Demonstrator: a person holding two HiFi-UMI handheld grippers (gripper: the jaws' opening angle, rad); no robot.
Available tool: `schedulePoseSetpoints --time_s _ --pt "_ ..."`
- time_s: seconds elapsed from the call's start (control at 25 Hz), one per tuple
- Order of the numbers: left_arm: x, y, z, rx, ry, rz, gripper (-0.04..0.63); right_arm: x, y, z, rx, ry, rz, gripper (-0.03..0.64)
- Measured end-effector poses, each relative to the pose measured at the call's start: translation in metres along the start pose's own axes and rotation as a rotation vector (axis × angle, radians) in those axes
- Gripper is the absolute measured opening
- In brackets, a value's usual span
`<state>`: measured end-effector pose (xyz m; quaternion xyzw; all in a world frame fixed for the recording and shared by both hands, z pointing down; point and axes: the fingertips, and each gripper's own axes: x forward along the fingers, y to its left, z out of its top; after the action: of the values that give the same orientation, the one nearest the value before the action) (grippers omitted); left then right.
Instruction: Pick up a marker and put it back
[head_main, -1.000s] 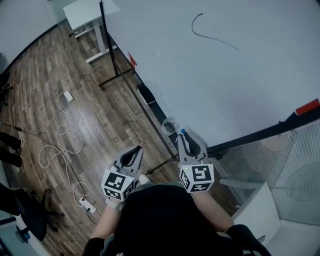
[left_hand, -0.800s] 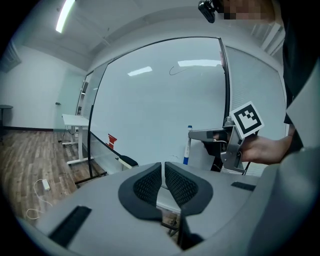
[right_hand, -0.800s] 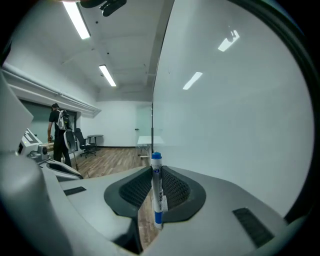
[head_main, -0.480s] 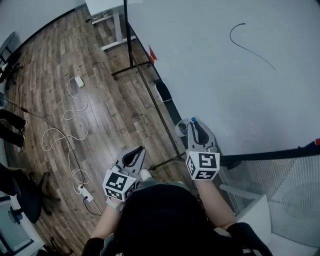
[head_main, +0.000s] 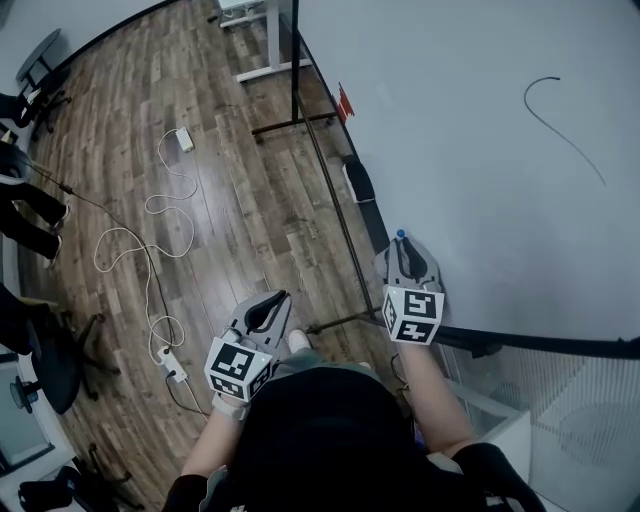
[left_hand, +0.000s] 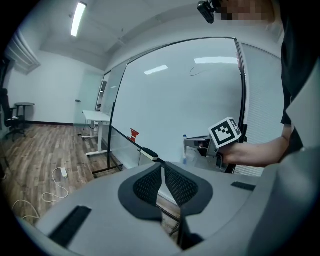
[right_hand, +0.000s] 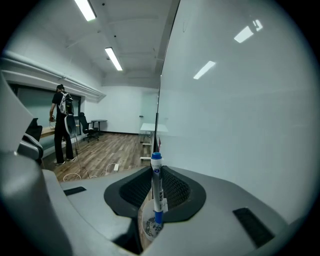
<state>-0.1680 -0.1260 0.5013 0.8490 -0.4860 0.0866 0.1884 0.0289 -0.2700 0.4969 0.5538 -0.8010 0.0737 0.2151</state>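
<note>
Right gripper (head_main: 404, 248): jaws part-way closed, pads clamped on the marker (right_hand: 158, 192). The marker stands upright between them, blue cap on top, and the cap pokes out past the jaw tips in the head view. Its lower end points down at a small clear cup (right_hand: 148, 228) just under the jaws. The right gripper view is too cramped to say whether the tip sits inside the cup or only above it.

This gripper is held close against the whiteboard (head_main: 480, 150), low on it, near the bottom ledge. A thin curved line (head_main: 565, 130) is drawn on the board well above. An eraser (head_main: 358, 183) lies farther along the ledge, apart from the gripper.

Left gripper (head_main: 268, 303): jaws closed, pad tips meeting, nothing between them. It is held out over the wood floor (head_main: 230, 200), left of the board's edge and well apart from the marker. A white cable (head_main: 150, 260) trails across the floor beyond it.
</note>
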Motion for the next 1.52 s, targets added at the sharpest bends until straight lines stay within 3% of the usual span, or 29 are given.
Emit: schedulePoseSetpoints --time_s 0.52,1.52 --pt "-0.004 0.013 -0.012 -0.034 0.032 0.040 0.035 0.028 -0.001 -0.022 -0.040 0.075 -0.008 0.092" --pt "-0.004 -0.003 -0.016 -0.024 0.028 0.015 0.035 0.011 0.000 -0.047 -0.003 0.146 -0.005 0.094"
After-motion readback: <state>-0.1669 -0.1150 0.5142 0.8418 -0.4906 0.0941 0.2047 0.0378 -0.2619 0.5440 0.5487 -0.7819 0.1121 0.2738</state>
